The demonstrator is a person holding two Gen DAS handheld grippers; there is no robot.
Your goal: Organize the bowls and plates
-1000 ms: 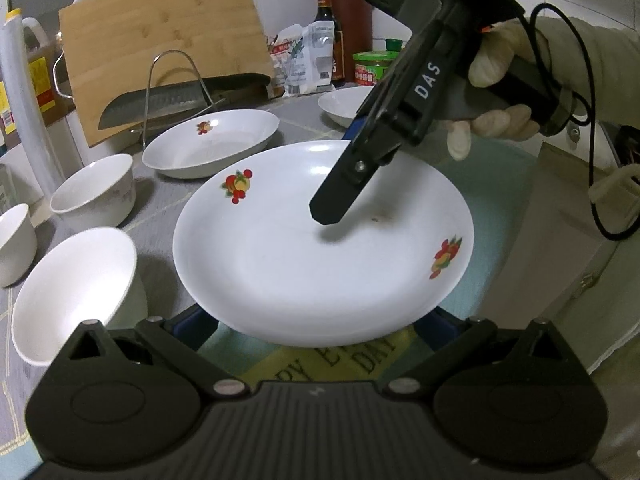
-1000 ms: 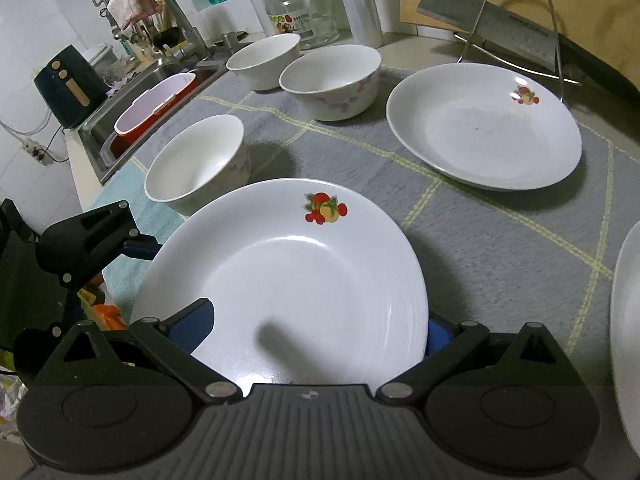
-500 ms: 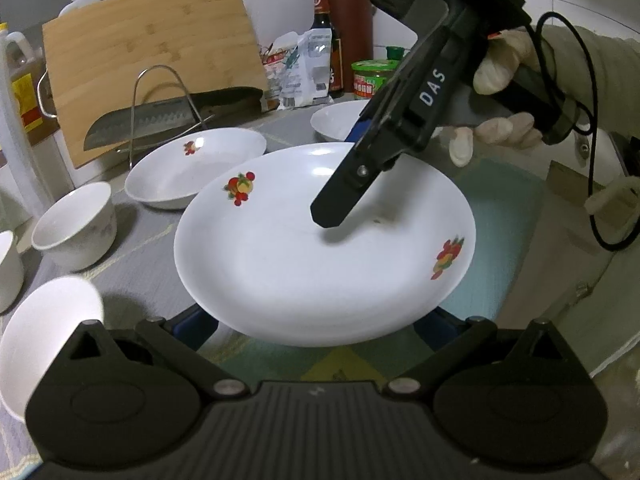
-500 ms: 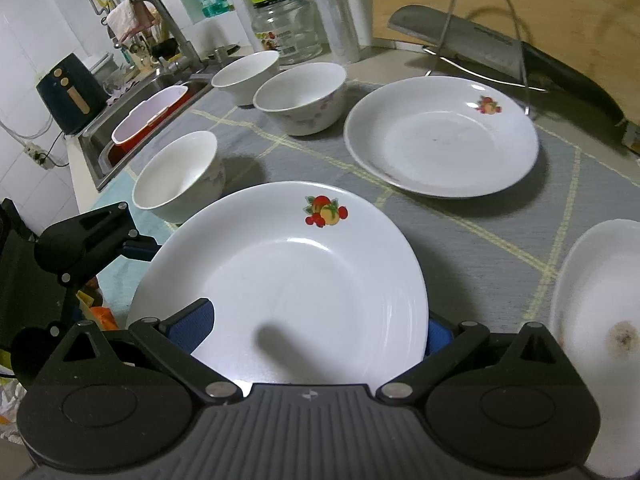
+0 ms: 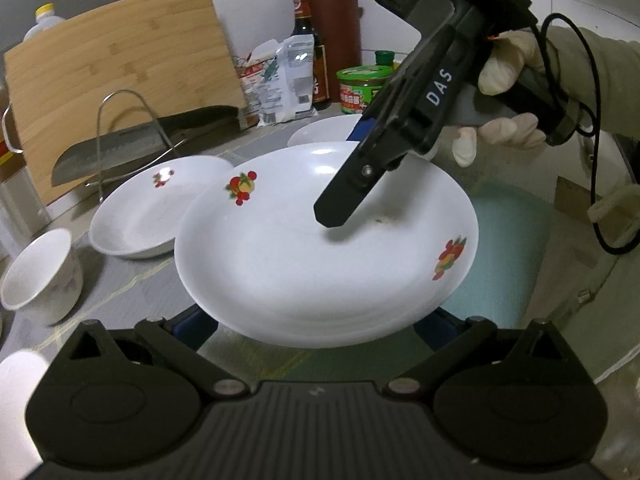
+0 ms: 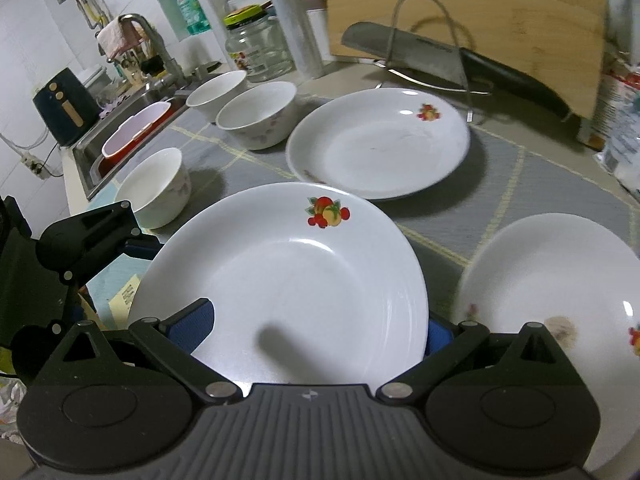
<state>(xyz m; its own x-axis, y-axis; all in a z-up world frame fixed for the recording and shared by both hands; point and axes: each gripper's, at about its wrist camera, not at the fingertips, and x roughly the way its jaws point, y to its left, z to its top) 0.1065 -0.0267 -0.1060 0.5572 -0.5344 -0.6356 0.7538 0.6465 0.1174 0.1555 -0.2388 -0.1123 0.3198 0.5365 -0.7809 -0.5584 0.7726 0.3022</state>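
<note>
We've got one fruit-print plate (image 6: 288,280) seemingly pinched by both the left gripper (image 6: 132,240) and the right gripper (image 5: 340,184), while mid-frame two plates (image 6: 376,144) and three bowls (image 6: 260,118) sit unstacked.

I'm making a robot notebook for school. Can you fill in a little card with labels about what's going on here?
Held: fruit-print plate, lifted above the mat
Right gripper: clamped on one rim
Left gripper: at the opposite rim, grip hidden
On mat: second fruit-print plate, stained plate, three bowls
Behind: cleaver on wire rack, bamboo cutting board
Left side: sink
</note>
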